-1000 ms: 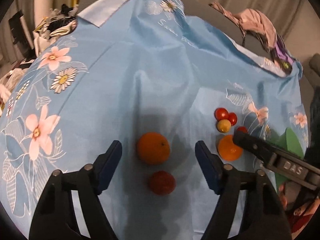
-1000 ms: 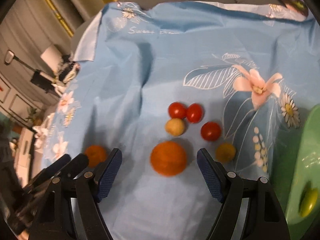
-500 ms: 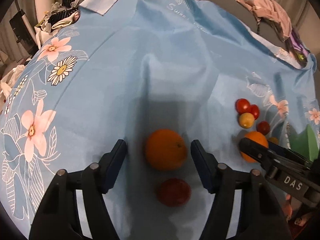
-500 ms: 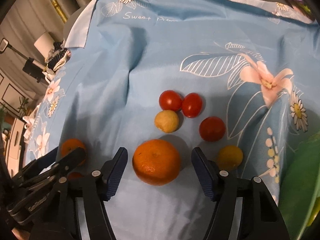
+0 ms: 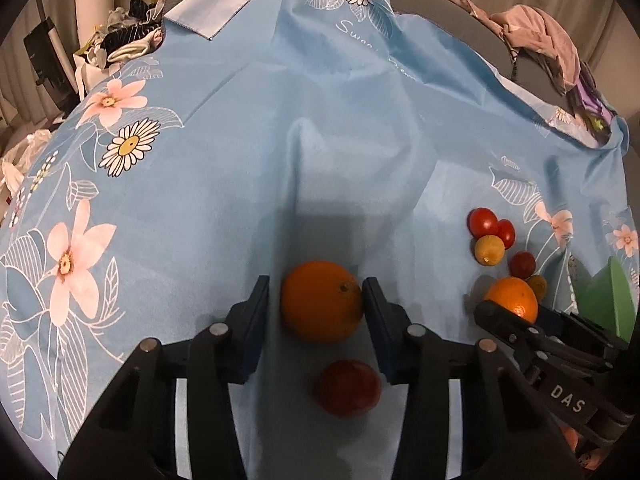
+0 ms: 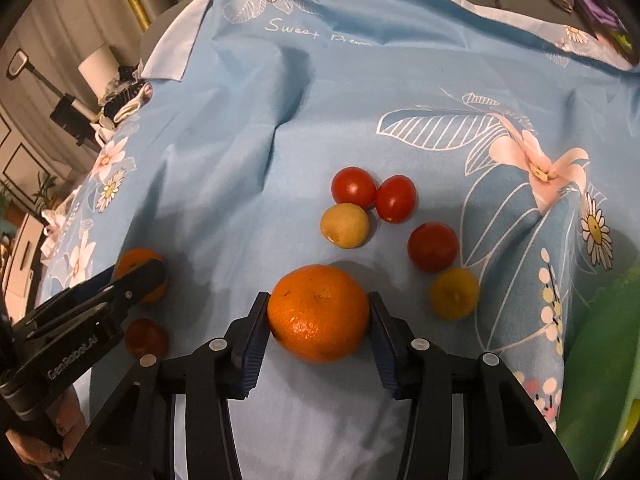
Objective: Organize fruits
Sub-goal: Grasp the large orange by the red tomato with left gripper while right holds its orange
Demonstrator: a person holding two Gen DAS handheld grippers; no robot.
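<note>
Left wrist view: the left gripper (image 5: 316,308) reaches forward low over the blue flowered cloth (image 5: 240,160), its fingers bracketing an orange (image 5: 322,301) at lower centre; the right pad touches the peel, the left shows a thin gap, so a firm pinch cannot be told. A red tomato (image 5: 347,387) lies just below it. Right wrist view: the right gripper (image 6: 318,318) points forward likewise, both pads pressed against a second orange (image 6: 318,313) at lower centre. Small tomatoes (image 6: 354,187) and yellow fruits (image 6: 344,225) sit just above it.
</note>
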